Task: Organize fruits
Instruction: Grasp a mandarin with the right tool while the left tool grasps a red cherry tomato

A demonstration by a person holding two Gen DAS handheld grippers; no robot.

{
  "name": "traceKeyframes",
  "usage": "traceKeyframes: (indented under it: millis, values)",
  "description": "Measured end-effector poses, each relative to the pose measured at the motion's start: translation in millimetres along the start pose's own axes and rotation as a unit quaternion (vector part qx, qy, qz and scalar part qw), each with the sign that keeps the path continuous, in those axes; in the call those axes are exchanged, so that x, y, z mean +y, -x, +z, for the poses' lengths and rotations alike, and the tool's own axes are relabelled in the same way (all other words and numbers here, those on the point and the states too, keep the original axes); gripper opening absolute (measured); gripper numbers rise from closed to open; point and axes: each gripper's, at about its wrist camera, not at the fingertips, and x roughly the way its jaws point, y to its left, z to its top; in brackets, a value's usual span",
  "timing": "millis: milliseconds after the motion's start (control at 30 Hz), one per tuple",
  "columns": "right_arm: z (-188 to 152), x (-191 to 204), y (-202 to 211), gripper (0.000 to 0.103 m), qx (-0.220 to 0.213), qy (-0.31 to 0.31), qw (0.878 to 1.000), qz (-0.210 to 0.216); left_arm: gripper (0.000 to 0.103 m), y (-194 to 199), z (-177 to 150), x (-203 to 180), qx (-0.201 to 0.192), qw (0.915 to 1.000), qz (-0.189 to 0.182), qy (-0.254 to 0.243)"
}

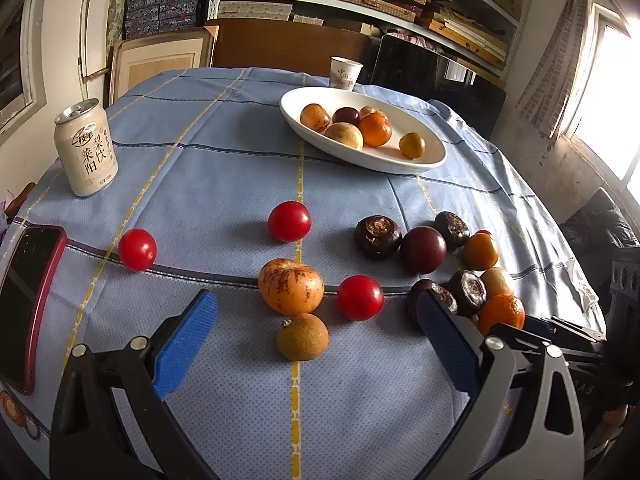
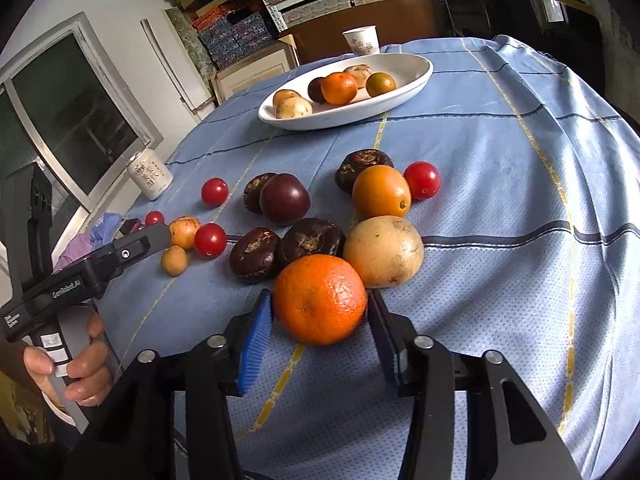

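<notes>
**Right wrist view: blue pads flank the orange, ready to lift it to the dish**

Right wrist view shows the orange (image 2: 319,299) lying on the blue tablecloth (image 2: 500,208), squarely between the blue pads (image 2: 256,340) of the right gripper (image 2: 320,316). The jaws have drawn in close on either side, but I cannot tell whether they press on the peel yet. Straddling it this way likely sets up a clean lift without nudging its neighbours.

At one o'clock from the orange, touching it, sits a pale tan fruit (image 2: 383,251); at eleven o'clock lie two dark brown water chestnuts (image 2: 288,246). Beyond them, toward twelve, are a plum (image 2: 285,199), a smooth orange fruit (image 2: 381,191) and a red tomato (image 2: 421,180).

Far off at twelve o'clock the white oval dish (image 2: 416,76) already holds several fruits, so it reads as the collecting place.

The left gripper (image 1: 316,320) hovers with fingers spread wide and empty above a small brownish tangerine (image 1: 302,337), probably waiting its turn.

Writing: the cream can (image 1: 86,148) at ten o'clock carries Chinese characters, "莱阳" and "梨饮" among them; the paper cup (image 1: 345,73) behind the dish bears characters too small to read. The left gripper's body reads "GenRobot.AI".
</notes>
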Motion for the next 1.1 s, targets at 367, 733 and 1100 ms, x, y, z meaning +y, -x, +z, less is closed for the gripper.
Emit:
traceKeyframes:
  millis: [367,733,1100]
  values:
    - [-0.3,-5.7,1.6,0.047,-0.002,-0.013,1.000,0.010,0.097,22.9,8.5,41.8,-0.071,0.9936,0.088,0.003]
    - [-0.8,-5.5,0.6,0.047,-0.002,-0.014,1.000,0.011,0.055,-21.5,33.5,101.0,0.008,0.9940,0.097,0.050]
    - [-0.6,-6.0,0.3,0.047,-0.002,-0.014,1.000,0.011,0.053,-37.0,34.9,108.1,0.032,0.9888,0.137,0.049]
